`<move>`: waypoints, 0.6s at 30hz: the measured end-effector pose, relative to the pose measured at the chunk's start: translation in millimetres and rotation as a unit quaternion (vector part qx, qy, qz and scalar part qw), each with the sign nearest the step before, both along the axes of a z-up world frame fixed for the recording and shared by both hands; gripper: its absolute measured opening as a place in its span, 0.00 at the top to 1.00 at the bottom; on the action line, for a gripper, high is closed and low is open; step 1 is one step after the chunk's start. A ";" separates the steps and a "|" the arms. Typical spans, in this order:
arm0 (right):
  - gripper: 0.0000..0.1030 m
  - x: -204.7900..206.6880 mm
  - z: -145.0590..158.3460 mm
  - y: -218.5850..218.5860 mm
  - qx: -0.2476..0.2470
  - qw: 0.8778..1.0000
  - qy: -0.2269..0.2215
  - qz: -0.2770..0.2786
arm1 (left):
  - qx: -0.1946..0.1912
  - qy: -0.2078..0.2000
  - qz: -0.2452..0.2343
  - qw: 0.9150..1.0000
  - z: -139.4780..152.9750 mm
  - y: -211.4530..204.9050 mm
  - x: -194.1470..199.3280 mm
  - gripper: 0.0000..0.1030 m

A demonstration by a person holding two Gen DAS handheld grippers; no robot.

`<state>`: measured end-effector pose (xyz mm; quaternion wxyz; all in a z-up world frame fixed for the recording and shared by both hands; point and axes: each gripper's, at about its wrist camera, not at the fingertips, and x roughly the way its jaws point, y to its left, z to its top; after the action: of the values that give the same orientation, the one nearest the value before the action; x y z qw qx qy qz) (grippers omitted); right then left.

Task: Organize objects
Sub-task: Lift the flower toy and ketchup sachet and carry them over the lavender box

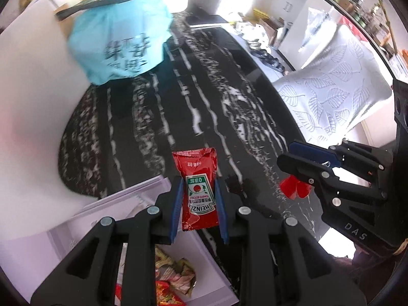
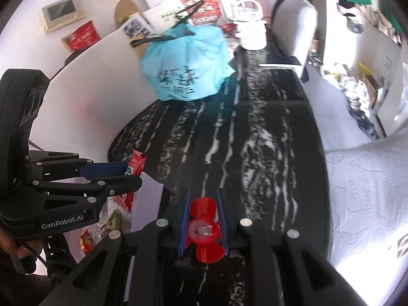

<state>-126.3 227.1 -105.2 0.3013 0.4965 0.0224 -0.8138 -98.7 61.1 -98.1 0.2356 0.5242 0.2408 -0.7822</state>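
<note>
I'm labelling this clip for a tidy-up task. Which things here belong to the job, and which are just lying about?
In the job:
- ketchup sachet, held in the left gripper
- red plastic propeller, held in the right gripper
- white box with snack packets

Just lying about:
- blue bag
- leaf-pattern cloth
- white kettle

Black tabletop with white marble streaks (image 1: 158, 117) taken as landmark. At its far end I see a light-blue plastic bag with dark printed characters and black handles (image 1: 119, 38). Beyond the bag, a white lidded pot (image 2: 251, 29). Off its right edge, a white leaf-embossed fabric (image 1: 331, 86). A white curved board (image 2: 84, 97) borders its left side.
</note>
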 end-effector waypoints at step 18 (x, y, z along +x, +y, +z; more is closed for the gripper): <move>0.80 7.4 3.8 -81.0 0.007 0.992 0.005 0.125 | -0.001 0.001 0.101 0.995 2.2 -17.8 71.1 0.77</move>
<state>-118.9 146.1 -101.4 0.3965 0.4876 0.0917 -0.7724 -27.6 43.3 -95.9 0.3137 0.4962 0.2922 -0.7550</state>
